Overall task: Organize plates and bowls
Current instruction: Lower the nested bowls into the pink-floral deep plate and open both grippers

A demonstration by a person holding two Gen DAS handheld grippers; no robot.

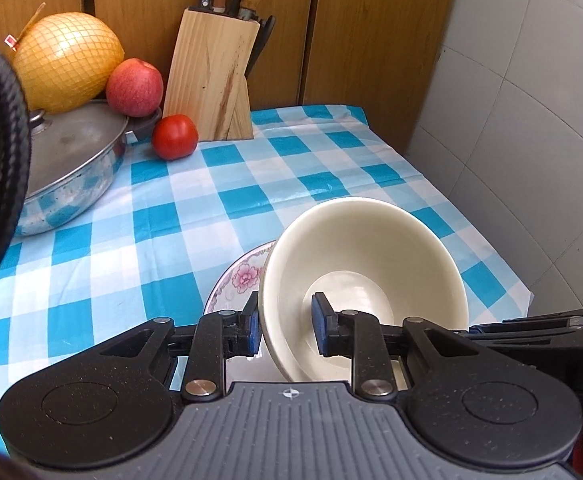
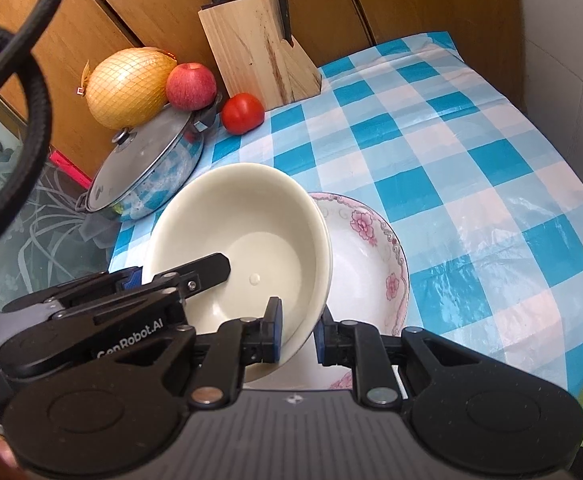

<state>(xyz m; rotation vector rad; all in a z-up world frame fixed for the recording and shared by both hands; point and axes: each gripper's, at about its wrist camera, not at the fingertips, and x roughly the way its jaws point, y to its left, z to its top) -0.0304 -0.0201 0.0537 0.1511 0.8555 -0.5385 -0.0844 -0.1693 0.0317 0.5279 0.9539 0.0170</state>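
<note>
A cream bowl (image 1: 367, 280) is held tilted above a white plate with pink flowers (image 1: 239, 276), which lies on the blue checked tablecloth. My left gripper (image 1: 285, 324) has one finger on each side of the bowl's left rim, and the gap looks wider than the wall. My right gripper (image 2: 297, 334) straddles the bowl's (image 2: 243, 240) right rim the same way, above the flowered plate (image 2: 371, 256). The left gripper's fingers (image 2: 203, 268) show in the right wrist view, reaching into the bowl from the left.
At the back left stand a lidded steel pan (image 1: 71, 160), a netted pomelo (image 1: 67, 60), an apple (image 1: 133, 86) and a tomato (image 1: 174, 136). A wooden knife block (image 1: 215, 76) stands against the wooden cabinets. A tiled wall (image 1: 531, 120) borders the table on the right.
</note>
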